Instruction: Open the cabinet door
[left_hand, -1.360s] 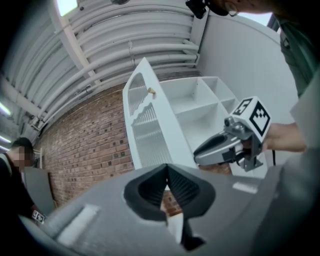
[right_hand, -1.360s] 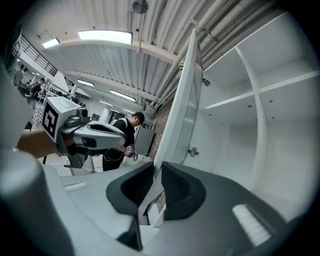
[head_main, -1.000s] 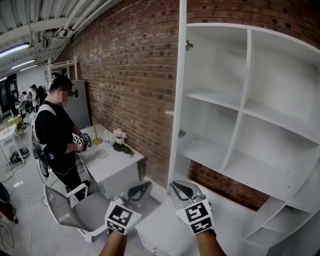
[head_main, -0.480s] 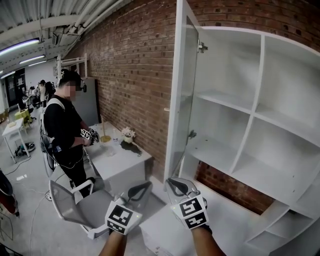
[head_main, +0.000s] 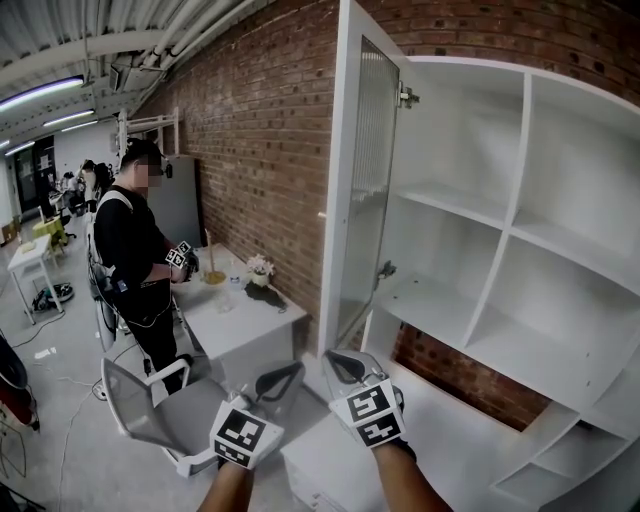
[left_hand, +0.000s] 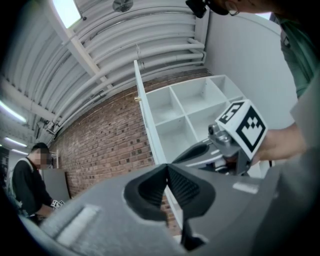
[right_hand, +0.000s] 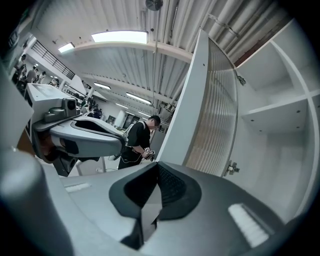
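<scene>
Brick wall (head_main: 260, 130) behind open cabinet door (head_main: 362, 190); edge free.

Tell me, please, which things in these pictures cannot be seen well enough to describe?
- Cabinet: in the head view, its lower right shelves are cut off by the right and bottom edges.
- Door: in the head view, its top is cut off by the upper edge.
- Small things on the desk: in the head view, too small to name.
- Whatever the person holds: in the head view, too small to tell.
</scene>
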